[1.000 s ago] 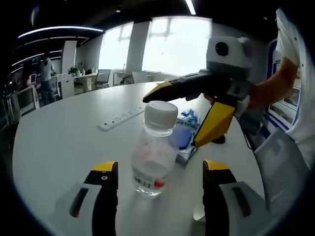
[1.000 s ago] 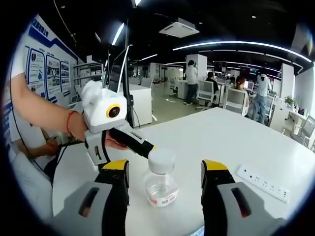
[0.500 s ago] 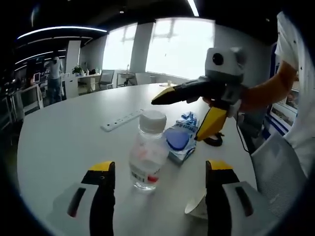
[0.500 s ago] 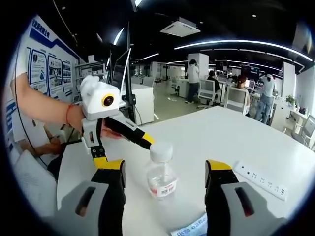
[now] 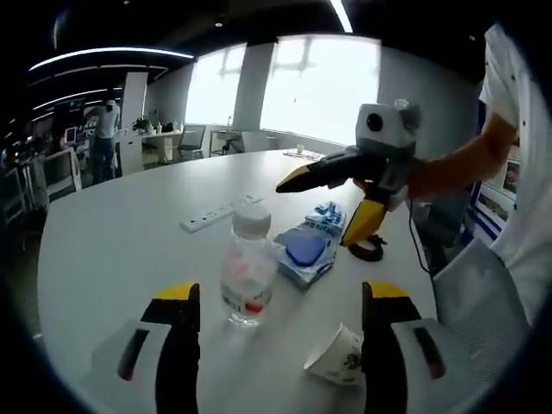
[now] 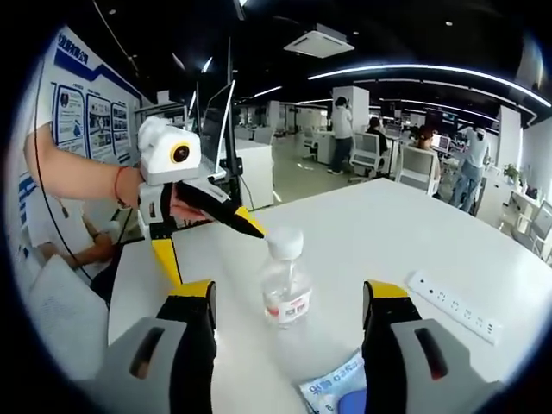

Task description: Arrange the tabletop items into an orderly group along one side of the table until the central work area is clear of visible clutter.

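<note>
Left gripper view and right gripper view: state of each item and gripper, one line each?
water bottle: upright, white cap on, free of both grippers.
paper cup: tipped on its side.
blue wipes pack: lying flat beside the bottle.
power strip: flat on the table; nothing seen plugged in.
left gripper: open, empty.
right gripper: open, empty.

A clear plastic water bottle [image 5: 245,272] with a white cap and a red-and-white label stands upright on the white counter [image 5: 121,250]. Just beside the bottle lies a blue-and-white wipes packet [image 5: 308,246], flat. A white power strip [image 5: 220,213] lies farther off from the bottle. A white paper cup [image 5: 335,355] lies tipped on its side near the bottle. A black ring-shaped item [image 5: 368,249] rests beyond the packet.
</note>
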